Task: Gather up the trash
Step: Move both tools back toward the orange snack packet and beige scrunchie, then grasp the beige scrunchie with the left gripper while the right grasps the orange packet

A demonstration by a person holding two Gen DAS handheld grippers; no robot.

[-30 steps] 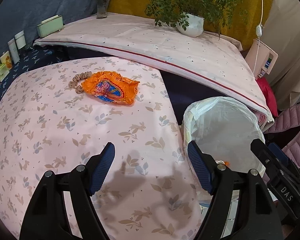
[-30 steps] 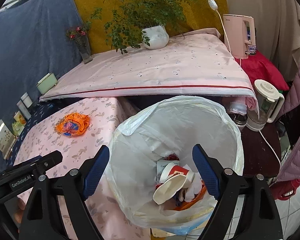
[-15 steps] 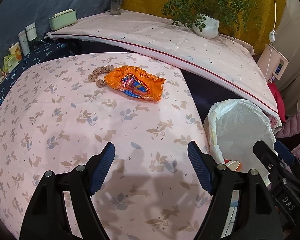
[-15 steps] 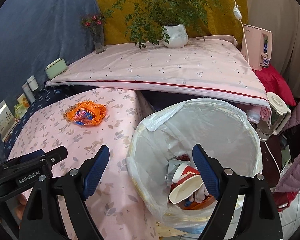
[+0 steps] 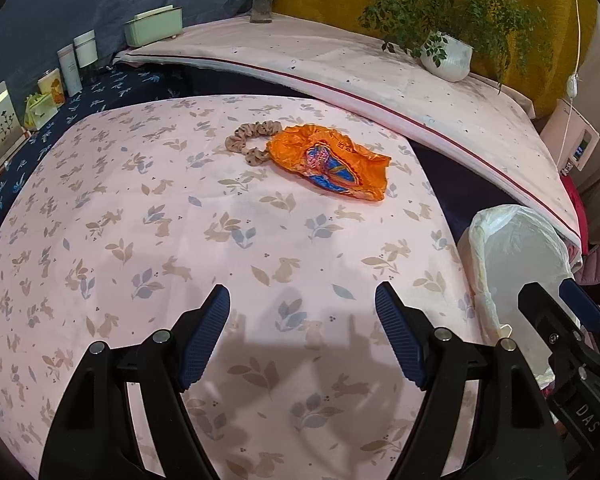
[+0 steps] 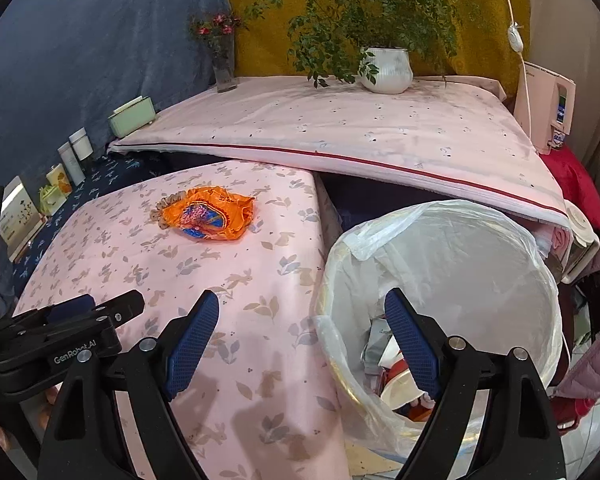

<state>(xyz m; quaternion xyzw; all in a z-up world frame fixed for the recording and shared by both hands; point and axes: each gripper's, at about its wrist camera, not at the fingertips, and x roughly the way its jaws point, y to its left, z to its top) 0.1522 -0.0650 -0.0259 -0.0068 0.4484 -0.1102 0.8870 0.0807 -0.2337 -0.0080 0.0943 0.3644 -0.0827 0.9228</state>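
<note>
An orange snack wrapper lies crumpled on the pink leaf-print table, partly over a beige scrunchie. A bin lined with a white bag stands off the table's right edge, holding paper cups and other trash. My left gripper hovers open above the table's near part, well short of the wrapper, nothing between its fingers. My right gripper is open and empty, straddling the table's edge and the bin's rim.
A higher surface under a pink cloth runs behind, bearing a potted plant, a flower vase and a green box. Small bottles and cards line the left. A pink appliance stands at right.
Both grippers have shifted left, away from over the bin and toward the table. The wrapper now sits nearer the middle of the left wrist view. Jaws unchanged.
</note>
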